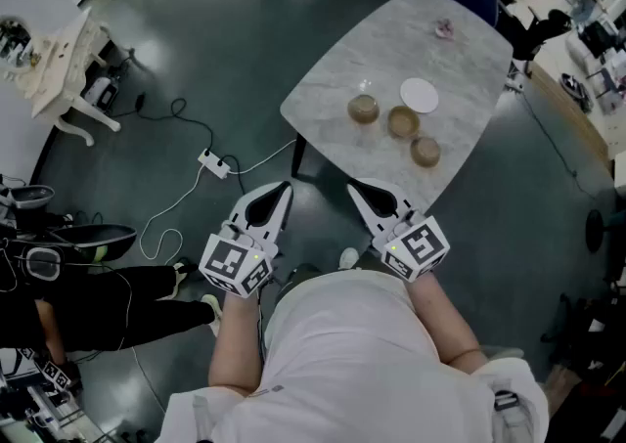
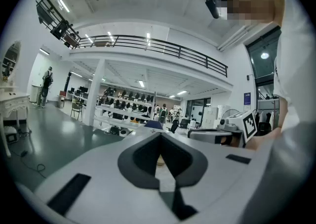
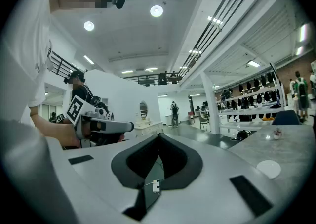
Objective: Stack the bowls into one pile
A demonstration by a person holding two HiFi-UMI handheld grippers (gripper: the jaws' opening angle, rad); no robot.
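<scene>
The left tool (image 1: 277,195) is closed, its two jaws meeting at the tips with nothing between them. The right tool (image 1: 360,193) is closed and empty too. Both are held about level and close in front of the person's body, over the floor short of the tabletop (image 1: 460,69). That reads as a ready stance: nothing has been picked up, so there is no reason for the jaws to stand apart.

Beyond the tips lies the tabletop's near edge. Three brownish bowls stand apart in a slanting row that roughly follows that edge: the left bowl (image 1: 363,109) nearest the middle of the tabletop, the middle bowl (image 1: 403,122) just beside it, and the right bowl (image 1: 424,151) closest to the near right corner. None touches another or is nested, so the stacking looks not yet begun. Their spacing should leave each rim free for a jaw to take.

A white plate (image 1: 419,95) lies flat just behind the row. A small pinkish object (image 1: 444,29), too small to identify, sits near the far edge.
</scene>
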